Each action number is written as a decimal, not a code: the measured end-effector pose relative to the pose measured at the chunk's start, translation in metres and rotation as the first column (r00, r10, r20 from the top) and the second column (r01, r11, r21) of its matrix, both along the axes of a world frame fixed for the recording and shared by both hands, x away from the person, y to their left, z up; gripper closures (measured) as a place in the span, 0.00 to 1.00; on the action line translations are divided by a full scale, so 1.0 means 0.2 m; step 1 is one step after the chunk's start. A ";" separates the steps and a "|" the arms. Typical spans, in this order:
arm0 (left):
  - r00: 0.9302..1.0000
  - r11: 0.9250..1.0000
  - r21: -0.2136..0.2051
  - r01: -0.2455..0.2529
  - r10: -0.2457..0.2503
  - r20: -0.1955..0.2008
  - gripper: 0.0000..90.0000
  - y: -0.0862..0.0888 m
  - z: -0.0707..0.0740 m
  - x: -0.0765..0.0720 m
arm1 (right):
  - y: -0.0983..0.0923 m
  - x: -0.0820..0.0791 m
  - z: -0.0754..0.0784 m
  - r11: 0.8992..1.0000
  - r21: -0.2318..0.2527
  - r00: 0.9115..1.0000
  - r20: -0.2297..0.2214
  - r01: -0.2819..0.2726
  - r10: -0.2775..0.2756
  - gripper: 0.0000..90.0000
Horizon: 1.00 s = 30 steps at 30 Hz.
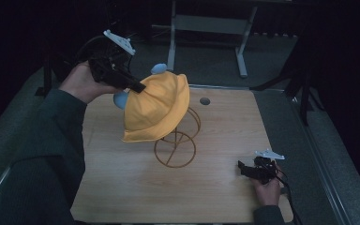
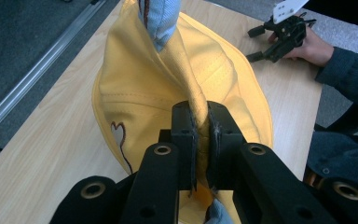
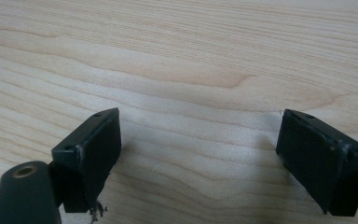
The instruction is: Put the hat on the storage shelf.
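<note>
Hat (image 1: 157, 110), yellow, hangs over the wire stand (image 1: 176, 140) at mid desk (image 1: 122, 187), likely being set on or lifted off. Left claw (image 2: 200, 135) pinches a fold of its brim, keeping it raised. Right claw (image 3: 198, 158), jaws spread and holding nothing, rests on the near right, apparently parked clear.

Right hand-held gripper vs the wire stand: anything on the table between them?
Nothing. In the high view, bare wooden table separates the right hand-held gripper from the wire stand.
</note>
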State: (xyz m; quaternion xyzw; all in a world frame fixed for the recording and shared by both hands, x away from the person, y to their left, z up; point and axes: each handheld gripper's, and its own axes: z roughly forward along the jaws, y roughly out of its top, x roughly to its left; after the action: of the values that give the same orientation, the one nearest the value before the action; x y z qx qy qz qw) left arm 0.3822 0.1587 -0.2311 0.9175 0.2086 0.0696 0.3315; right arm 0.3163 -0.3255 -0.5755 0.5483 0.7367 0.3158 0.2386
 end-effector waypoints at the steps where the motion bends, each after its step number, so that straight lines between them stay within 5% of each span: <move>1: 1.000 1.000 0.000 0.000 0.000 0.001 0.92 -0.01 0.00 0.00 | 0.00 0.00 0.00 1.000 0.001 1.000 0.000 0.001 -0.001 0.15; 30: 0.999 0.997 0.062 0.049 -0.049 -0.001 0.90 -0.24 -0.05 0.03 | 0.00 0.00 0.00 1.000 -0.001 1.000 -0.002 0.000 0.000 0.15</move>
State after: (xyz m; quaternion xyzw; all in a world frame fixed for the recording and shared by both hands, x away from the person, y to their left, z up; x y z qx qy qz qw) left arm 0.3881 0.1117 -0.2405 0.9321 0.1837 0.0682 0.3046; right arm 0.3162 -0.3255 -0.5754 0.5485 0.7371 0.3150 0.2382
